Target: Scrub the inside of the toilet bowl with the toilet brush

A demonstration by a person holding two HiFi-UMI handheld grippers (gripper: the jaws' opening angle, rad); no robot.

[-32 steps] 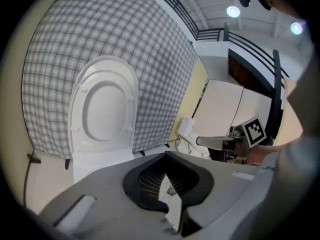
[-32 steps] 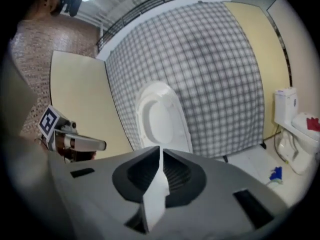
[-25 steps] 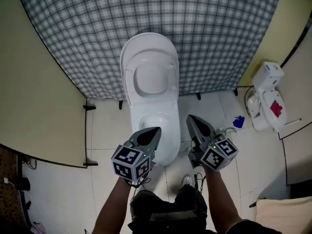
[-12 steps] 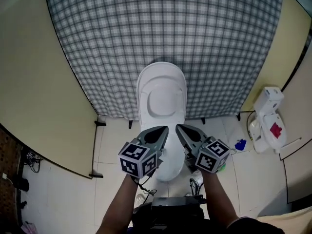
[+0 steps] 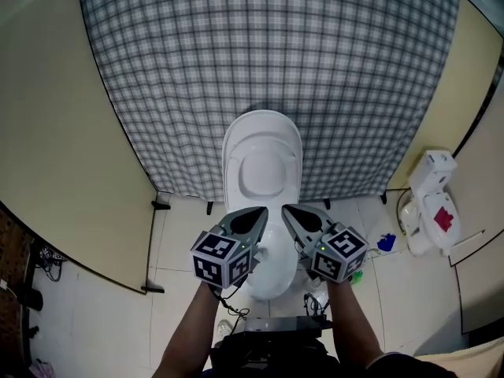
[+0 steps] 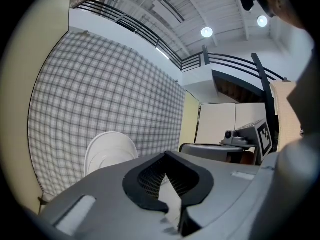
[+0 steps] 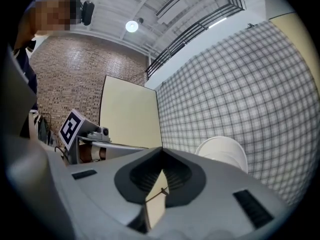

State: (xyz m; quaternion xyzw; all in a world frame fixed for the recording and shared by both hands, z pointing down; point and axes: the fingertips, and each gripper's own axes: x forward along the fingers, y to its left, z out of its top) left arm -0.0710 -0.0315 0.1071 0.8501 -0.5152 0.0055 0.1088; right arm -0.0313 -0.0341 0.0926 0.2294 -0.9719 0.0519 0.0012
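We see the toilet (image 5: 268, 270) centred on the floor (image 5: 102, 313), lid (image 5: 262, 164) up against the curtain (image 5: 268, 61) behind. Left hand-held gripper (image 5: 256, 214) and right hand-held gripper (image 5: 290, 211) are side by side over the bowl. Panels flank the curtain: left panel (image 5: 71, 148), right panel (image 5: 465, 77). A floor unit (image 5: 429, 203) sits far right.

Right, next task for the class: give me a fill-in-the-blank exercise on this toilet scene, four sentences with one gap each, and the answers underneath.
1. The toilet has its lid standing ____.
2. The left gripper and the right gripper both have their jaws ____, with nothing between them.
3. The cloth hanging behind the toilet has a ____ pattern.
4. The small thing lying to the right of the toilet is ____ in colour.

Missing words: up; shut; checked; blue
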